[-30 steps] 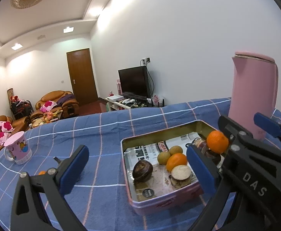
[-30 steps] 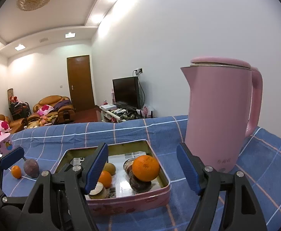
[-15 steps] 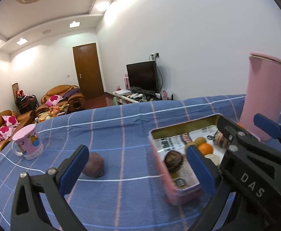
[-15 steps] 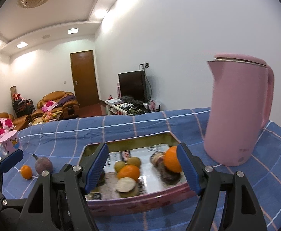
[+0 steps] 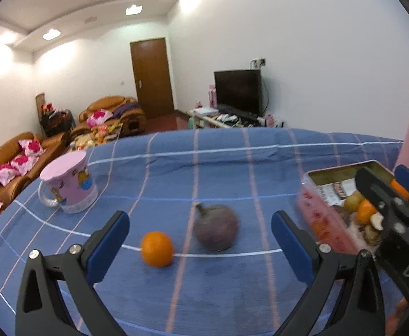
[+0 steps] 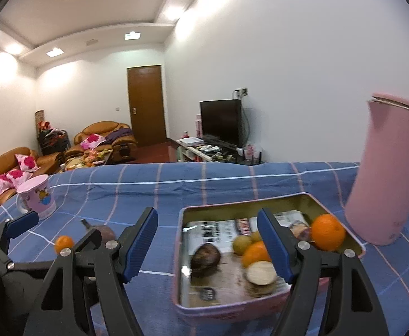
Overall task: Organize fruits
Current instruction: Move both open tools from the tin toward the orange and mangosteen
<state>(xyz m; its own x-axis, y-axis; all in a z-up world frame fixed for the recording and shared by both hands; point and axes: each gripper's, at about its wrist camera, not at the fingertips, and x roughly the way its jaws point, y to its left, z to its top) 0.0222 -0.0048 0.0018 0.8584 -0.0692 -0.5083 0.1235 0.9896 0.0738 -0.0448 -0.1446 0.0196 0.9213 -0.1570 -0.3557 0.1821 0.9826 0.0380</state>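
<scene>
On the blue checked cloth lie a small orange and a dark purple fruit with a stem, side by side. My left gripper stands open just in front of them, nothing between its fingers. To the right sits a pink tin holding several fruits. In the right wrist view the tin shows oranges, a brown fruit and a cut one. My right gripper hangs open over the tin's near left part, holding nothing. The loose orange shows behind the left gripper's arm.
A pink cartoon mug stands at the left of the cloth. A tall pink kettle stands right of the tin. Beyond the table are sofas, a door and a television.
Both views have swung left. The left view now faces the loose orange and purple fruit, and the tin has slid to its right edge. The kettle has shifted right in the right view.
</scene>
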